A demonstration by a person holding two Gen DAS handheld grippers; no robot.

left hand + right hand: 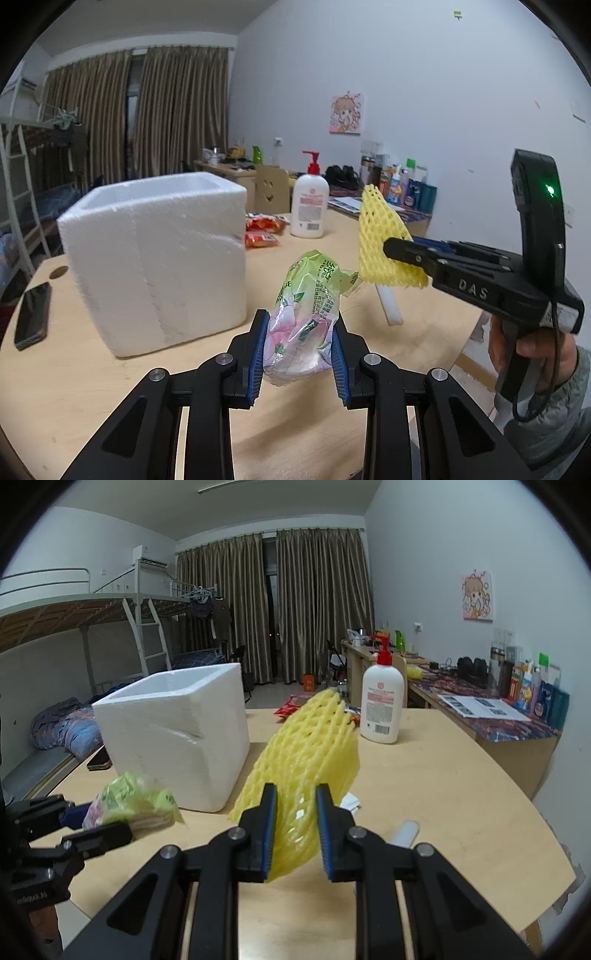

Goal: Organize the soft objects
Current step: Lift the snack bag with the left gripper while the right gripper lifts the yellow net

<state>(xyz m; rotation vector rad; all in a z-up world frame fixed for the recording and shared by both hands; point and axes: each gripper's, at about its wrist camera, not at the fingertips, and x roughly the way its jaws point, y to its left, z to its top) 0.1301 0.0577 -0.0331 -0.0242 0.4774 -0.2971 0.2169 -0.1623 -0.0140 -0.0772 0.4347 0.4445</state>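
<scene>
A: Left gripper (pixel 299 354) pinches the crinkly tissue pack (pixel 303 317); right gripper (pixel 295 830) clamps the yellow foam net (pixel 303 753). Both hang above the table (pixel 461 794).

B: Risks?

A: The slick film could slide out, I reckon; the springy mesh may snag the rough foam box (pixel 155 258) rim.
</scene>
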